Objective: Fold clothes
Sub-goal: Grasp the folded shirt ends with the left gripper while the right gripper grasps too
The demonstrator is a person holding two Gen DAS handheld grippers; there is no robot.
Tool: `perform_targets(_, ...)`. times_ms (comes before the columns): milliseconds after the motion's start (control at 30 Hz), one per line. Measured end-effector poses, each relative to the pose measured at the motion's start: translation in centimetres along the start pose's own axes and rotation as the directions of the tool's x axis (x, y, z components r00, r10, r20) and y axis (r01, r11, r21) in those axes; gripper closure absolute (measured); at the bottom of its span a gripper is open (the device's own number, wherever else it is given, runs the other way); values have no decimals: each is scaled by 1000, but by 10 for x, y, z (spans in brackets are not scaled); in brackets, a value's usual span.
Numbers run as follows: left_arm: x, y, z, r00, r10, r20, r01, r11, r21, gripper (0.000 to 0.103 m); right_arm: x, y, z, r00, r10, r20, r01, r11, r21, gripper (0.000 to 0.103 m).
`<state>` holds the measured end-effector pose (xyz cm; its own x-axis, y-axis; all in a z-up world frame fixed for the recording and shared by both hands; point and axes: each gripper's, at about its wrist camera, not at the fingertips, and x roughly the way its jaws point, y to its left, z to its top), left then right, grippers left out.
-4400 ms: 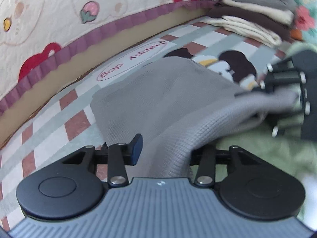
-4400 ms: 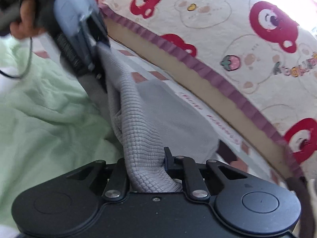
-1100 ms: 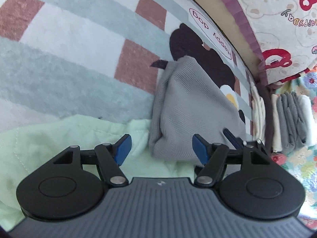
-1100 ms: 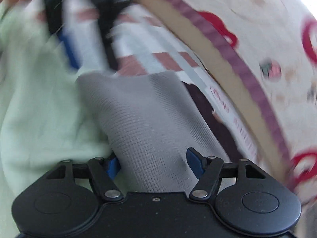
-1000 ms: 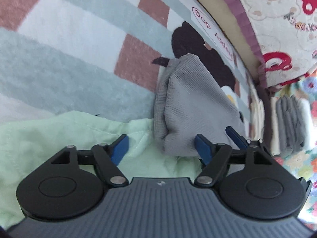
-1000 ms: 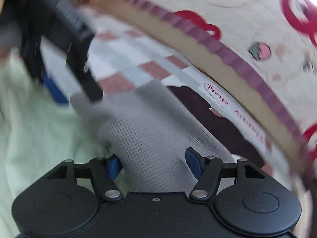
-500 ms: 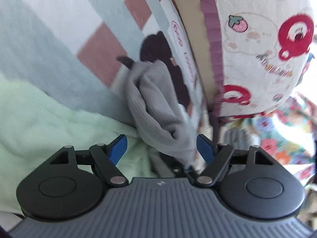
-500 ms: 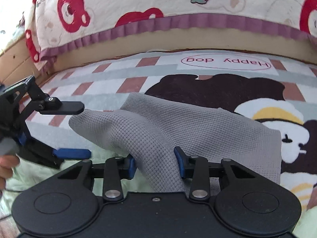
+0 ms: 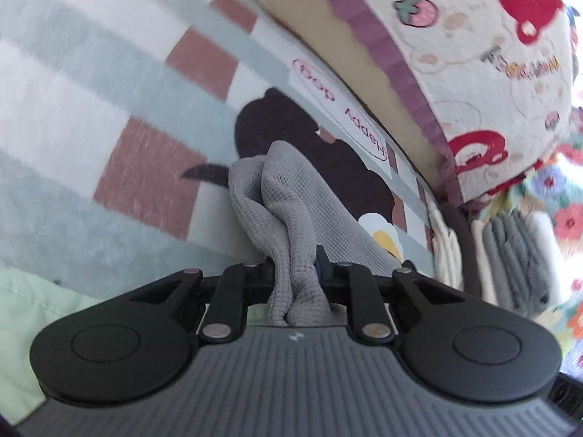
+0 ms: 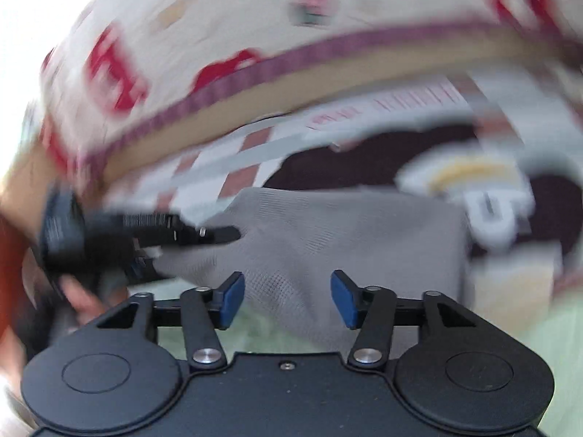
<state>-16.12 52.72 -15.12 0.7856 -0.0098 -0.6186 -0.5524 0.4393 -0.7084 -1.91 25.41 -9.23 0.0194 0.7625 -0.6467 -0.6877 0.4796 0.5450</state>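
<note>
A folded grey knit garment lies on the checked blanket with the dog picture. My left gripper is closing on a bunched corner of it, and the cloth is squeezed between its pads. In the right wrist view, which is blurred, the same grey garment spreads ahead. My right gripper is opening; its blue pads stand apart, with cloth lying between them but not pressed. The left gripper shows at the left there, on the garment's corner, with a hand behind it.
A pale green cloth lies under the near edge. The bear-print cushion with a purple trim borders the blanket at the back. A stack of folded clothes stands at the right.
My left gripper has shut on the garment's corner, which now bunches up between its pads. My right gripper has let go of the cloth, opened wider and swung round; its view is now blurred.
</note>
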Motion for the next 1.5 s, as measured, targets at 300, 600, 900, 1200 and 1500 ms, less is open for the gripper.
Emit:
perform_targets(300,-6,6,1,1000,-24,-19,23,999,-41,88,10,-78,-51,997,79,21,-68,656,752,36)
perform_targets(600,1,21,0,999,-15,-44,14,1000,-28,87,5,-87,-34,993,-87,86,-4,681,732,36)
perform_targets(900,11,29,-4,998,0,-59,0,1000,-4,75,29,-84,-19,978,-179,105,114,887,447,32)
perform_targets(1200,1,1,-14,1000,28,15,-30,983,183,88,8,-4,9,944,-195,267,252,947,-198,68)
perform_targets(1500,5,-7,-27,994,105,-5,-101,967,235,88,32,-53,16,965,-219,142,234,967,-98,61)
